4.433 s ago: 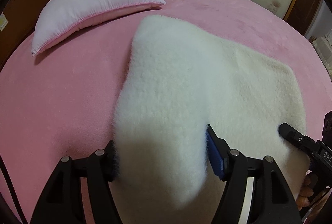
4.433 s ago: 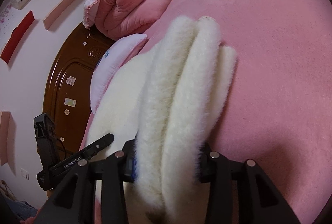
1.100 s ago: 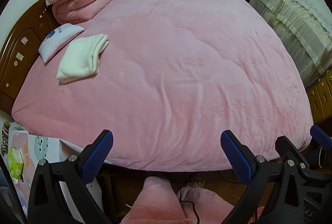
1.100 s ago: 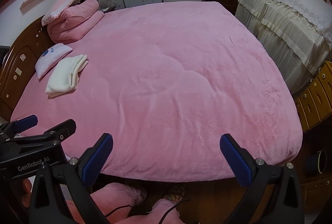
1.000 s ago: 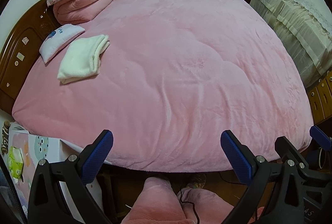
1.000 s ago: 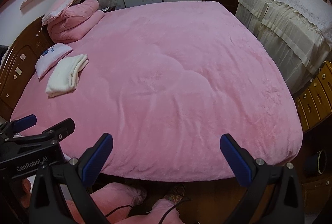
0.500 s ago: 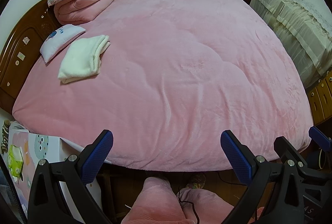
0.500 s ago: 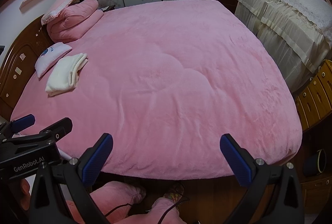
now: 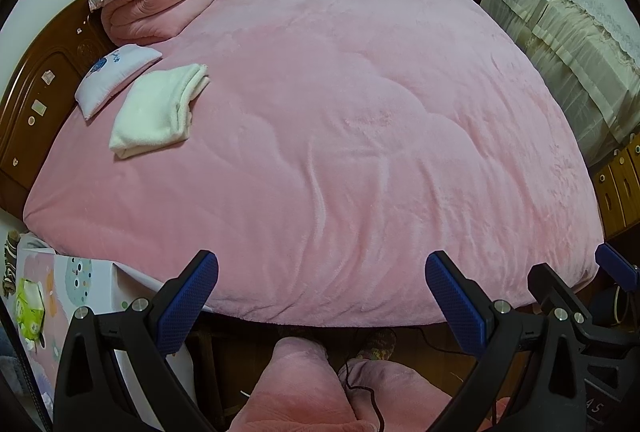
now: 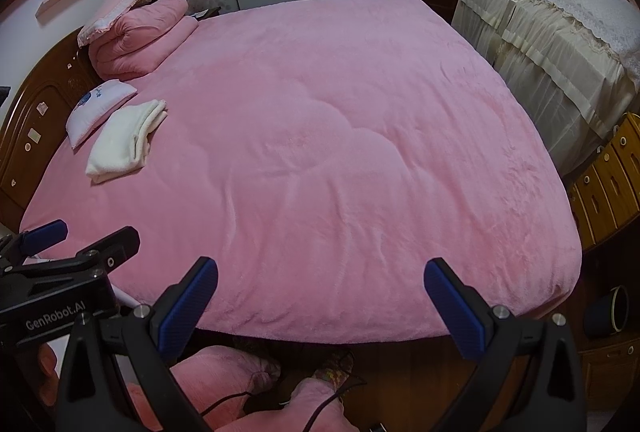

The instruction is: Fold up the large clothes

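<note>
Released since earlier, the folded white garment [image 9: 158,110] lies well beyond both wide-open, empty tools [image 9: 322,302] [image 10: 320,304].

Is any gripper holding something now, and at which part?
Nothing is held. The left gripper and right gripper are open and empty; the folded white garment lies apart on the bed.

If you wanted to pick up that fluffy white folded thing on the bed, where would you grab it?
Probably by the thick rounded fold of the white folded garment, the long edge facing the middle of the pink bed cover. That side is free; the small white pillow crowds the other. Pinching all layers there should keep it folded.
</note>
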The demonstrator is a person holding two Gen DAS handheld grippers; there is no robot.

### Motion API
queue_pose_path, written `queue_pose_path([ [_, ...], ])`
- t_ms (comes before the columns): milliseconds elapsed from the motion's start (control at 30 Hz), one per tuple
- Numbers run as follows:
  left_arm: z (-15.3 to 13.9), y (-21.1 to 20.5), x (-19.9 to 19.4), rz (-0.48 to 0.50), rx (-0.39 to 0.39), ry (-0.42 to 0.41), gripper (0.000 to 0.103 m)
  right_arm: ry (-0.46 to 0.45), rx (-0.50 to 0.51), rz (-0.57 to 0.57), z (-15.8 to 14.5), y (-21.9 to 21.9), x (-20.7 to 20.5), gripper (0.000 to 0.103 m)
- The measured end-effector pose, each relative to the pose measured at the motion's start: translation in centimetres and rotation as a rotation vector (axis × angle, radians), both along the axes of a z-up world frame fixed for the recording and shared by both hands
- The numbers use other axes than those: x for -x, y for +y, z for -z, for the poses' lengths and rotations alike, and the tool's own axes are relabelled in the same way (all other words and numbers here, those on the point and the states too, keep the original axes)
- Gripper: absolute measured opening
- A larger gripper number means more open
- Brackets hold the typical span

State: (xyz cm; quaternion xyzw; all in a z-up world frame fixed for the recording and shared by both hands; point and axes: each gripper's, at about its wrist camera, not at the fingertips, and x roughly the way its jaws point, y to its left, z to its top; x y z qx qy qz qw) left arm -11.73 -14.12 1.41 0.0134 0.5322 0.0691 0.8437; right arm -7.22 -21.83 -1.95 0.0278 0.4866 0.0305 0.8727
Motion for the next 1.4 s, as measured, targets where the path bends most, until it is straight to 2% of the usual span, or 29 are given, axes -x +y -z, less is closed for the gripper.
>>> queue_pose_path([
  [367,0.3,0.1,-0.7,0.02,-0.02,0.004,0.102,0.01,-0.008,0.003,0.2,-0.8,-0.8,0.103],
  [900,1.0,1.0,-1.0,0.02,-0.005,0.032,0.102,0.027,-0.004,-0.017,0.6,-1.7,-1.3,0.103],
  [1400,0.9,1.9,-0.4,0.021,-0.007,0.018,0.102,0.018,-0.004,-0.037,0.4,-2.0,-1.2,0.103],
])
